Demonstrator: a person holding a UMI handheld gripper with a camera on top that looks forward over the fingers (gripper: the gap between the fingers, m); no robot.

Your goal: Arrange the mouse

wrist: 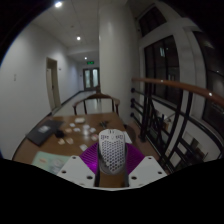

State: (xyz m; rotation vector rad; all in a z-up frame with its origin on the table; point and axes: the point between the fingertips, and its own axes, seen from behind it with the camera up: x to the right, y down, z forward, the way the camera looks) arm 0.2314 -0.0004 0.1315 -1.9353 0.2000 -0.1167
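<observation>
Gripper (112,170): raised above the near end of the table, facing along the table toward the corridor.
Fingers (76,170): one light finger visible on each side of the mouse; both press against its flanks.
Pads (92,158): purple, on the inner faces of the fingers, in contact with the mouse on both sides.
Jaw state: clamped on the mouse.
Mouse (113,151): white shell with a perforated honeycomb pattern; held between the fingers, clear of the table surface, long axis roughly upright in the view.
Table (50,145): wooden, extends ahead of and below the gripper.
Papers (47,158): light sheets lying flat on the table, left of the fingers.
Small white items (80,126): scattered on the table beyond the mouse; type cannot be determined.
Dark flat object (42,129): on the table's left side, well beyond the fingers.
Chair (96,98): curved wooden backrest at the far end of the table.
Handrail (180,90): wooden rail on dark balusters, right of the table.
</observation>
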